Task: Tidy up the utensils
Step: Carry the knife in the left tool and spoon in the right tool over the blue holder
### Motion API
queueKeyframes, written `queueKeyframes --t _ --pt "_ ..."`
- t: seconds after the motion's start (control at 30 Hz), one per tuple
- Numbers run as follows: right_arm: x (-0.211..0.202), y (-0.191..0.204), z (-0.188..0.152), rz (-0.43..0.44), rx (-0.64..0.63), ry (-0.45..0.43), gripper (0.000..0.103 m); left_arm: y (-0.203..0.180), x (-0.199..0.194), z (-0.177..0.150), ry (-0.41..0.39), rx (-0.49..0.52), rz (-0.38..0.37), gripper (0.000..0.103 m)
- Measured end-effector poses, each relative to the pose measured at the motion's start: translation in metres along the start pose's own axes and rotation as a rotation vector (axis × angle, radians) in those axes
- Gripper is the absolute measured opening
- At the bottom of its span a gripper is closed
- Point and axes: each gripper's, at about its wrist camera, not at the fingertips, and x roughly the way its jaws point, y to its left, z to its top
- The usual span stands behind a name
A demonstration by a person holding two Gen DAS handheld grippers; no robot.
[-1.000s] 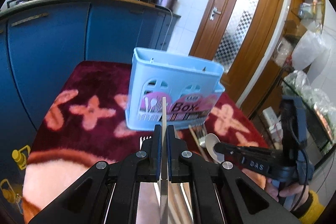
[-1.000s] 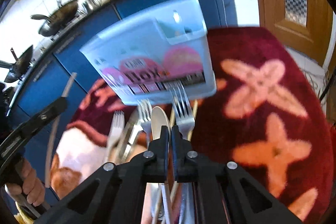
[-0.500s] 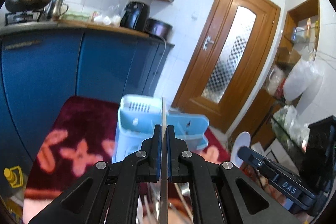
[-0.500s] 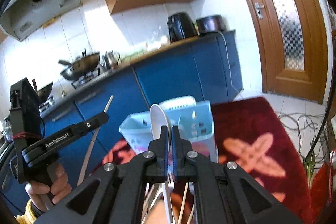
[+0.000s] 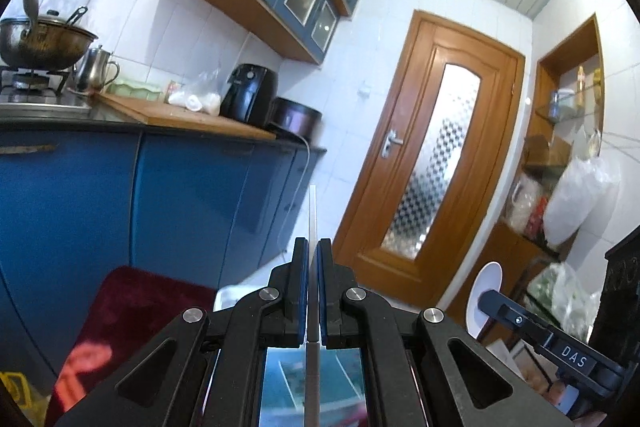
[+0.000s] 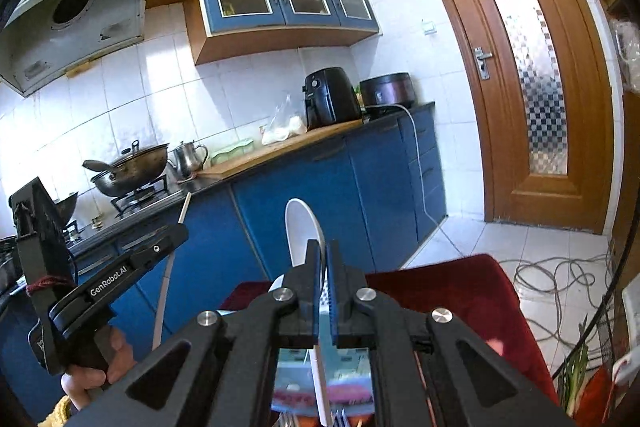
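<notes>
The person is holding both grippers up side by side, each aimed slightly downward. The left gripper (image 5: 313, 251) is pinching its jaws tight on a thin chopstick (image 5: 313, 211), and the right gripper (image 6: 323, 255) is clamping a white spoon (image 6: 302, 227). A hand (image 6: 100, 367) is gripping the left gripper's handle, with a yellow sleeve cuff (image 6: 60, 413) showing below it.

Both wrist views face level across kitchen, sharing blue counter (image 5: 168, 187), wooden door (image 6: 532, 67)
</notes>
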Motion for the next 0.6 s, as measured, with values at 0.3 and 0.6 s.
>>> queueKeyframes --t 0.3,0.6 --pt "0.04 -0.005 0.005 -0.024 -0.032 -0.046 0.005 0.026 0.043 0.005 -0.046 -0.084 -0.003 0.004" --pt "0.063 -0.007 -0.012 -0.043 -0.096 -0.06 0.005 0.031 0.061 -0.019 -0.106 -0.034 0.099 0.004"
